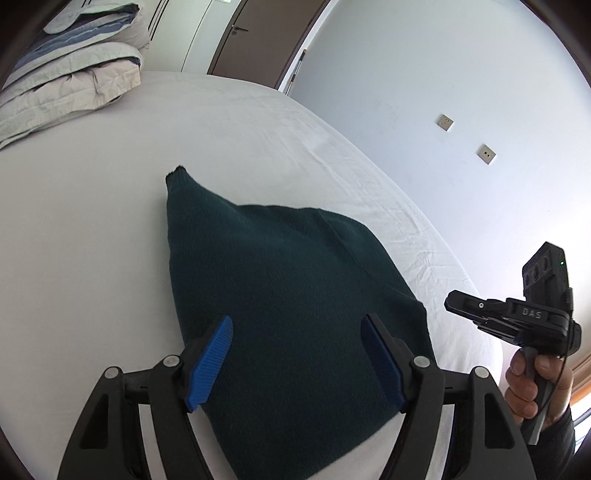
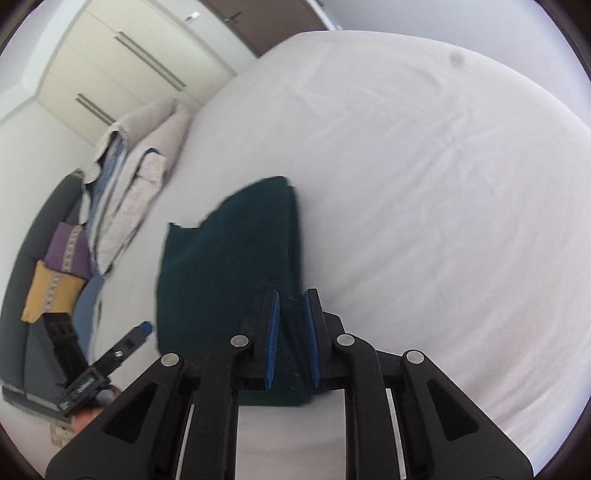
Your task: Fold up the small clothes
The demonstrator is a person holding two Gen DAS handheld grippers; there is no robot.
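Two blue-padded fingers of the left gripper (image 1: 295,362) stand wide apart in the left wrist view, holding nothing, poised over the near end of a dark green knitted garment (image 1: 291,295). That garment lies on the white bed (image 1: 92,229), its far corner rising to a narrow cuff-like point. The right gripper (image 1: 452,301) shows at the right edge of this view, off the bed's side, gripped by the person's right hand (image 1: 532,384); from here its fingers look drawn together. Folded grey and blue bedding (image 1: 70,77) is stacked at the bed's far left corner, with a brown door (image 1: 258,33) beyond.

From the right wrist view, somewhat blurred, the right gripper (image 2: 291,339) is narrowed, with the near edge of the dark green garment (image 2: 229,266) caught between its blue pads. The cloth lies folded near the bed's (image 2: 424,184) left side. The left gripper (image 2: 142,330) hangs just left of the garment, apart from it. Purple and yellow cushions (image 2: 59,269) lean against a dark headboard (image 2: 40,229) beside the folded bedding (image 2: 136,162).
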